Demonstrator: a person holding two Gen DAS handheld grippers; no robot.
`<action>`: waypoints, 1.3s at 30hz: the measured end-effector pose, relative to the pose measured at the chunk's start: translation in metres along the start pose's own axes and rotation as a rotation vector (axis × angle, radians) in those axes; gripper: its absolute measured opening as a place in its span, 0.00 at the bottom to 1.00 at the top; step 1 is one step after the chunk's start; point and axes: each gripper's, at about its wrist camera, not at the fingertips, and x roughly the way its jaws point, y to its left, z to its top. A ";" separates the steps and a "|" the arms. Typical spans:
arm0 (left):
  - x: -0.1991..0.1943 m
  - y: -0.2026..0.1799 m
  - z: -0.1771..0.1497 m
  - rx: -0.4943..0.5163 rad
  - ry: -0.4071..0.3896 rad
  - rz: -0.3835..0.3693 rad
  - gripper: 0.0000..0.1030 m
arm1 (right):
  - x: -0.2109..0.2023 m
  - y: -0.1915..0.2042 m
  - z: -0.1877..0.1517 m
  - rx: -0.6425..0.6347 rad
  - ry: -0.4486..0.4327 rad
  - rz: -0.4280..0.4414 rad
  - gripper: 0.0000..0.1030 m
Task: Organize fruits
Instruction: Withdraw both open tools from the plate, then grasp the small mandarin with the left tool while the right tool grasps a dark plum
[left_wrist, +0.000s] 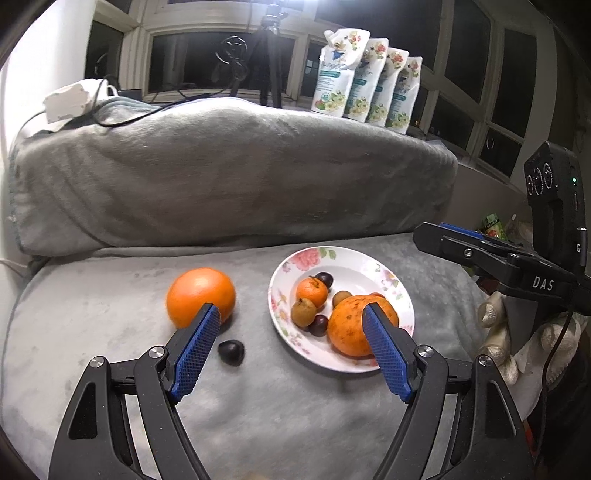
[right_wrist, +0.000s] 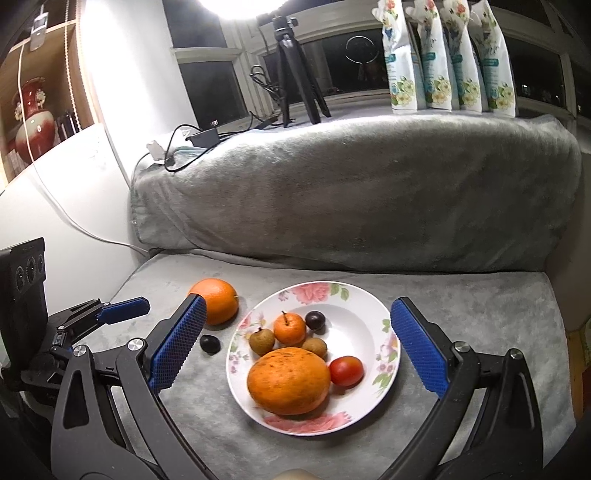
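Note:
A floral white plate (left_wrist: 391, 280) (right_wrist: 369, 302) rests on the grey blanket. It holds a large orange (left_wrist: 347, 328) (right_wrist: 288, 380), a small tangerine (left_wrist: 311, 291) (right_wrist: 289, 328), two brown longans (right_wrist: 261, 340), dark plums (right_wrist: 315, 319) and a red tomato (right_wrist: 346, 370). Left of the plate lie a big orange (left_wrist: 199, 295) (right_wrist: 218, 299) and a dark plum (left_wrist: 231, 351) (right_wrist: 209, 343). My left gripper (left_wrist: 291, 314) hangs open above them, empty. My right gripper (right_wrist: 297, 306) is open over the plate, empty. Each gripper shows at the other view's edge (left_wrist: 480, 243) (right_wrist: 110, 310).
A thick grey cushion (left_wrist: 229, 173) (right_wrist: 351, 192) rises behind the flat surface. Several refill pouches (left_wrist: 365, 77) (right_wrist: 443, 59), a tripod (right_wrist: 295, 74) and cables stand on the sill behind it. A gloved hand (left_wrist: 498, 343) is at the right. A shelf with a red vase (right_wrist: 33, 118) is far left.

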 end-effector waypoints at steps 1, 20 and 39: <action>-0.003 0.003 -0.001 -0.001 -0.004 0.003 0.77 | 0.000 0.002 0.000 -0.005 -0.002 0.002 0.99; -0.047 0.105 -0.042 -0.205 -0.005 0.149 0.76 | 0.008 0.050 -0.008 -0.100 0.028 0.094 0.99; -0.048 0.106 -0.082 -0.223 0.059 0.111 0.56 | 0.053 0.118 -0.039 -0.351 0.173 0.185 0.88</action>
